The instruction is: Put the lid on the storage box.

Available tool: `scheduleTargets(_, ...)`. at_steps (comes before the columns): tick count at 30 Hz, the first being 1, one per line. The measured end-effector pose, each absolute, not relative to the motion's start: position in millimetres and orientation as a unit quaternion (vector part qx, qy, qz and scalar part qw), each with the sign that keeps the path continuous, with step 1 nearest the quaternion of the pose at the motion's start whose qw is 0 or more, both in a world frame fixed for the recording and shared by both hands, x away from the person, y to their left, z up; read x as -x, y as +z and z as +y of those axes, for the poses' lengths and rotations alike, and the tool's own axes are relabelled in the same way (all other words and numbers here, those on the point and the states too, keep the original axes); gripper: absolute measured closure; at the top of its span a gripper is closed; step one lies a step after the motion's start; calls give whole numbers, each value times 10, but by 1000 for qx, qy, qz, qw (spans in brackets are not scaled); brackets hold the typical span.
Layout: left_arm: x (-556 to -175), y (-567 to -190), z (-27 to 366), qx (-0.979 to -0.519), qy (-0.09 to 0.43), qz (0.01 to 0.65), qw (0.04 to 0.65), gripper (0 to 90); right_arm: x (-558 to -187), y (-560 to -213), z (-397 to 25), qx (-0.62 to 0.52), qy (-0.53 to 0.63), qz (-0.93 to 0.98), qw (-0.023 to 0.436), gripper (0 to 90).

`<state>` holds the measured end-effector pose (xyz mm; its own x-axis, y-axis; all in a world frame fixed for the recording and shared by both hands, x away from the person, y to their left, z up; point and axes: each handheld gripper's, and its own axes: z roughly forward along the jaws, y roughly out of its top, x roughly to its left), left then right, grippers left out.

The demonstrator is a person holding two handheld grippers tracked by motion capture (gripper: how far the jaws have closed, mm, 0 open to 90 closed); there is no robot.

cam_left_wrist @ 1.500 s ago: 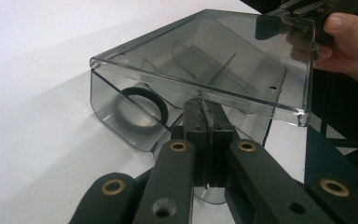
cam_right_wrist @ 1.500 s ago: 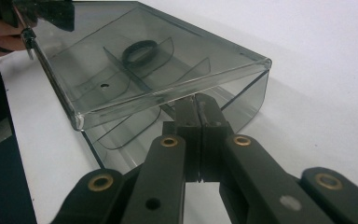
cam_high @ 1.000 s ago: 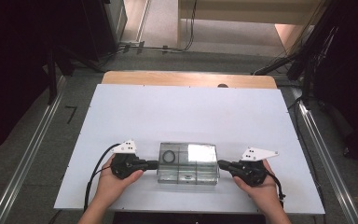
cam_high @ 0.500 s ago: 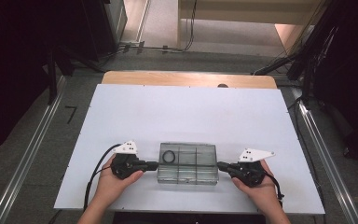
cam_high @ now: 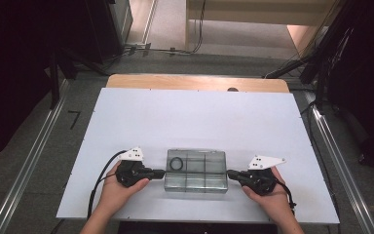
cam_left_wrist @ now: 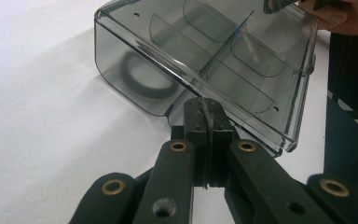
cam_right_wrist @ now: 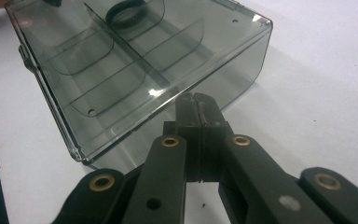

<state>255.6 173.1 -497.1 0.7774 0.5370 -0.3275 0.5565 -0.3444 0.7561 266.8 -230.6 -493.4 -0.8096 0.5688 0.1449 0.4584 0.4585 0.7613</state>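
I'm looking down on a white tabletop (cam_high: 195, 117) with a wooden edge at its far side, dark racks and grey floor around it. Near my edge sits a smoky clear plastic box (cam_high: 196, 170) — lidded, split into compartments by thin dividers, a black ring (cam_high: 177, 165) in its far-left cell. My left gripper (cam_high: 159, 172) comes in level from the left, jaws pressed together against the box's left end. My right gripper (cam_high: 232, 173) mirrors it at the right end, jaws closed too — whether either pinches the rim I cannot tell.
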Motion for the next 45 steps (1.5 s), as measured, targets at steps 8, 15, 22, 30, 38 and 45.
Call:
scheduleTargets(8,-2547,-4928,1804,-806,5,336,488,763,-2669,-4892,-2343,-307,433,844,73,727)
scheduleTargets(15,-2502,-4854,1825,-793,34,319,517,591,-2660,-4800,-2409,-305,460,830,78,536)
scheduleTargets(22,-2459,-4776,1858,-772,68,321,545,363,-2636,-4688,-2481,-297,491,814,90,358)
scheduleTargets(30,-2435,-4712,1955,-754,92,328,562,264,-2624,-4609,-2571,-306,503,801,111,211)
scheduleTargets(38,-2425,-4684,2029,-748,104,334,564,135,-2637,-4568,-2700,-315,510,791,121,159)
scheduleTargets(45,-2417,-4678,2084,-745,112,336,565,44,-2647,-4554,-2817,-324,513,784,129,154)
